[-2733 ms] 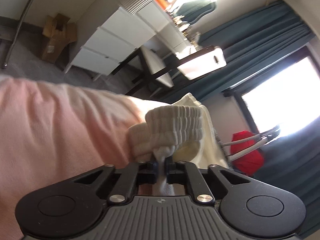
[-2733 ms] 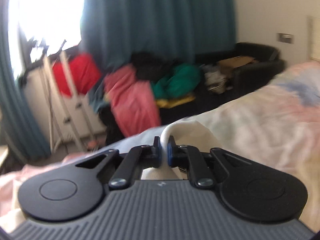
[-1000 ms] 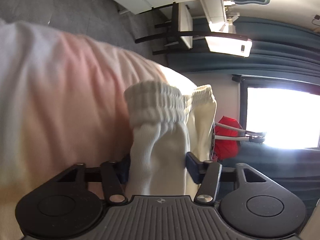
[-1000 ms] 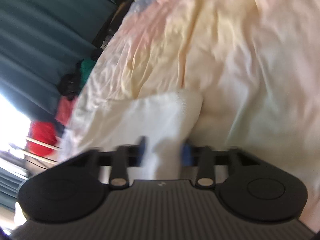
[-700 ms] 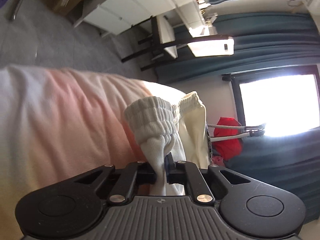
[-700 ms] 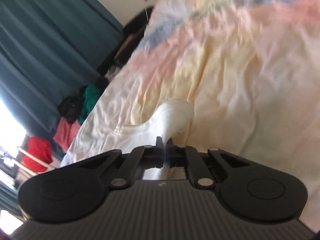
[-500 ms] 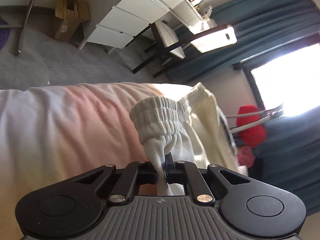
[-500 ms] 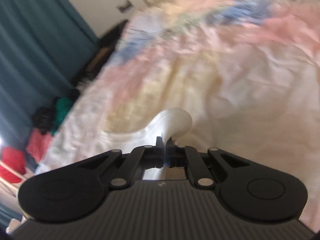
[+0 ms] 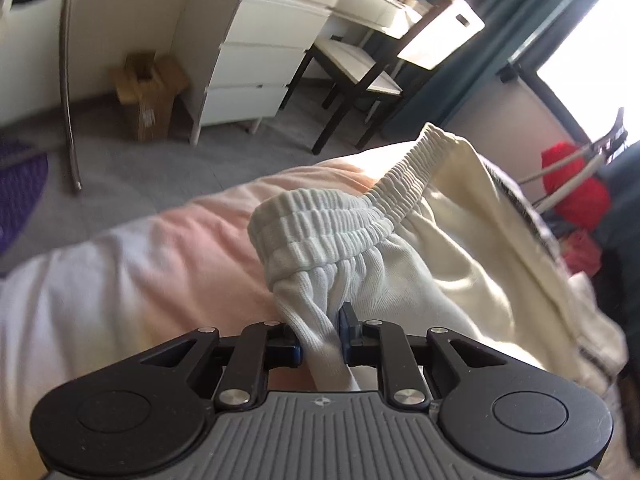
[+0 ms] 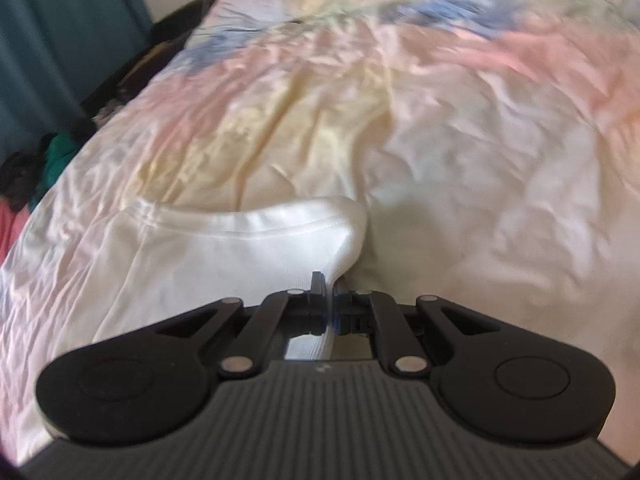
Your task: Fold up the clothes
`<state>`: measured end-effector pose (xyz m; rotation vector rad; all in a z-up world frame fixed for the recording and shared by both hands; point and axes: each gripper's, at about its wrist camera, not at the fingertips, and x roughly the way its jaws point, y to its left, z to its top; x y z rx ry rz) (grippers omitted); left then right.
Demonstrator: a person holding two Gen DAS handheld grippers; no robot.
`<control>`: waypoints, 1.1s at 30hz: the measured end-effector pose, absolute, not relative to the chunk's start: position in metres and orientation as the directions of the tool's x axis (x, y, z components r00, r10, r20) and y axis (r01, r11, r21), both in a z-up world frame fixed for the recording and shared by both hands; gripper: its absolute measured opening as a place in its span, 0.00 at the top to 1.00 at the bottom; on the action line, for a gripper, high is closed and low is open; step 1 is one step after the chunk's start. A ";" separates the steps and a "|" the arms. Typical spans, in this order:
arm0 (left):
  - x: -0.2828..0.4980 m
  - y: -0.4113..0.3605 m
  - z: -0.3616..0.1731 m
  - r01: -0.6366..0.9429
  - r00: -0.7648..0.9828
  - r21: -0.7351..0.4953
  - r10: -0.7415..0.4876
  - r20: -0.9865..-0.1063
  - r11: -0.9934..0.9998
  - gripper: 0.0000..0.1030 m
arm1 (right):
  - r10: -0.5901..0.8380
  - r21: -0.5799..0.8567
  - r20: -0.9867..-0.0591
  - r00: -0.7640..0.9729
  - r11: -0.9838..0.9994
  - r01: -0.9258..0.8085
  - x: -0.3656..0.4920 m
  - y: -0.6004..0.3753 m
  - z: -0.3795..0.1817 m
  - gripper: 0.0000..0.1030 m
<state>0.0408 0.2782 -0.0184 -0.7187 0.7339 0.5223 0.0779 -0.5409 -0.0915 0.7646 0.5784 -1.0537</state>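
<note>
A cream-white pair of shorts [image 9: 440,264] with a ribbed elastic waistband [image 9: 320,220] lies on a pastel bed cover [image 9: 120,280]. My left gripper [image 9: 322,332] is shut on bunched fabric just below the waistband. My right gripper [image 10: 331,300] is shut on a hemmed corner of the same shorts [image 10: 224,256], which spread flat to the left on the bed cover [image 10: 480,160]. The pinched fabric rises in a small peak above the right gripper.
White drawers [image 9: 260,64], a dark chair [image 9: 360,72] and a cardboard box [image 9: 148,92] stand on the grey floor beyond the bed edge. A red item [image 9: 576,188] hangs on a drying rack. Teal curtains [image 10: 60,40] and piled clothes [image 10: 48,160] lie left of the bed.
Both grippers opened around the shorts about a second ago, then shut on them again. Since then both views have swung, the left towards the drawers, the right down over the bed.
</note>
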 end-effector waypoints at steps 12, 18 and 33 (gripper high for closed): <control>0.044 0.276 -0.017 -0.647 0.633 -0.384 0.183 -0.752 0.658 0.79 | -0.548 0.192 -0.725 0.416 0.420 0.887 0.082 -0.528 -0.070 0.85; 0.046 0.266 -0.015 -0.631 0.635 -0.338 0.215 -0.742 0.698 0.67 | -0.585 0.223 -0.596 0.550 0.537 0.814 0.072 -0.508 -0.037 0.31; 0.004 0.223 -0.008 -0.633 0.620 -0.321 0.213 -0.756 0.705 0.21 | -0.251 0.300 -0.423 0.870 0.867 0.397 0.078 -0.363 0.013 0.31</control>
